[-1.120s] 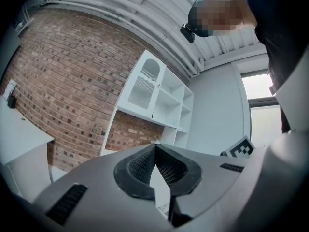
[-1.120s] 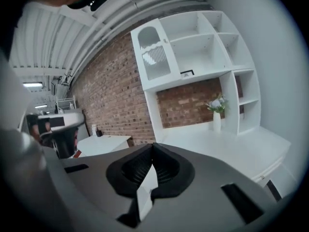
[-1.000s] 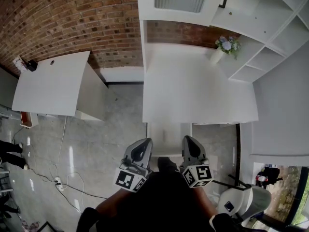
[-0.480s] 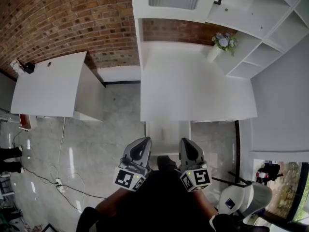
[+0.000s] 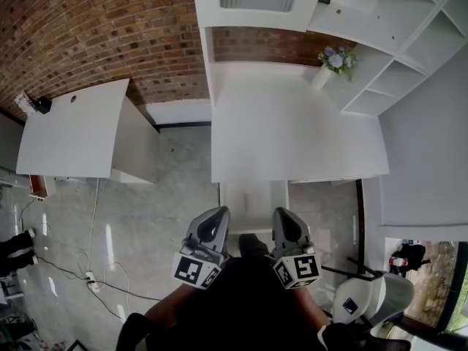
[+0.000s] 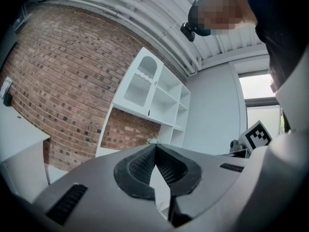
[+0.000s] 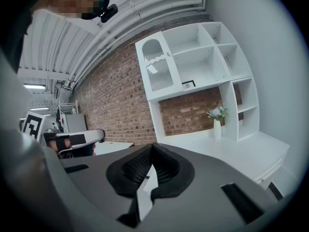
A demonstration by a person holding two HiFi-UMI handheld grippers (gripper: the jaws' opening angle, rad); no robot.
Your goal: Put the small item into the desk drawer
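The white desk (image 5: 292,134) fills the middle of the head view, and its drawer unit (image 5: 248,205) shows just below the front edge. No small item shows on the desk or in either gripper. My left gripper (image 5: 217,213) and right gripper (image 5: 282,212) are held side by side close to the person's body, in front of the drawer unit and pointing at it. In the left gripper view the left gripper (image 6: 155,146) has its jaws together with nothing between them. The right gripper (image 7: 152,145) is likewise shut and empty.
A vase of flowers (image 5: 330,63) stands at the desk's back right, beside white shelves (image 5: 395,57). A second white desk (image 5: 73,130) stands to the left against the brick wall. A white chair (image 5: 373,302) is at the lower right, and cables (image 5: 95,269) lie on the floor.
The head view has drifted a little, so the desk sits slightly higher and further left. Both grippers stay shut and almost still.
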